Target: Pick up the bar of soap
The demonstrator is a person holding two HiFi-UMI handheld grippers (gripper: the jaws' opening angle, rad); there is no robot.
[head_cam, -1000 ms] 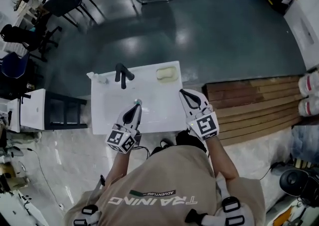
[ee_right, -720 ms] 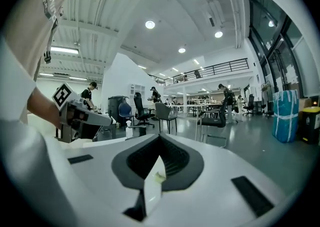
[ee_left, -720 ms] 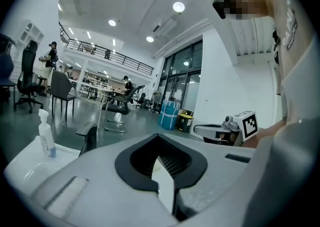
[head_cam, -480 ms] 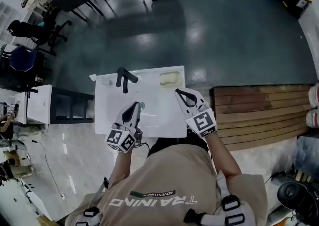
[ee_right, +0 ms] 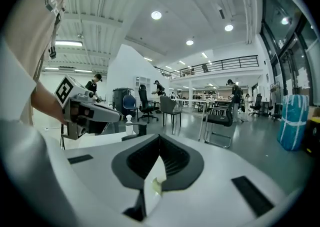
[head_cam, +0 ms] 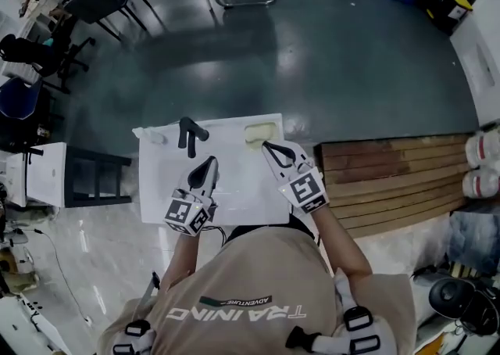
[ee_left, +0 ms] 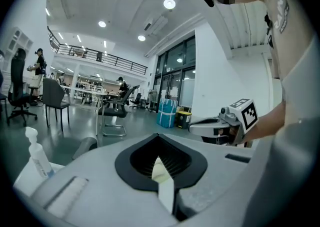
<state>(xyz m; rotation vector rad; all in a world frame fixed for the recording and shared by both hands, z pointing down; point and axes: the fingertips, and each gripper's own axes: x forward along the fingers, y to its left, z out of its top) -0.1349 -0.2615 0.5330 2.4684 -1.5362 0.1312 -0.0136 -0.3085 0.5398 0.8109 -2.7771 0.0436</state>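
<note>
The soap bar (head_cam: 260,133) sits on the sink's (head_cam: 242,193) upper-right corner, mid-frame.
Both the left gripper (head_cam: 210,163) and right gripper (head_cam: 269,145) are pressed together, empty; the right's just beside the bar, and bumping it like that could skid it off the rim.

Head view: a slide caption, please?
White sink from above: left claw shut, right claw shut beside the soap bar.

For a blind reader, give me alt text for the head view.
Seen from above, a person at a white sink points closed right tongs toward a soap bar on its far right corner; left tongs hover near the black faucet.
</note>
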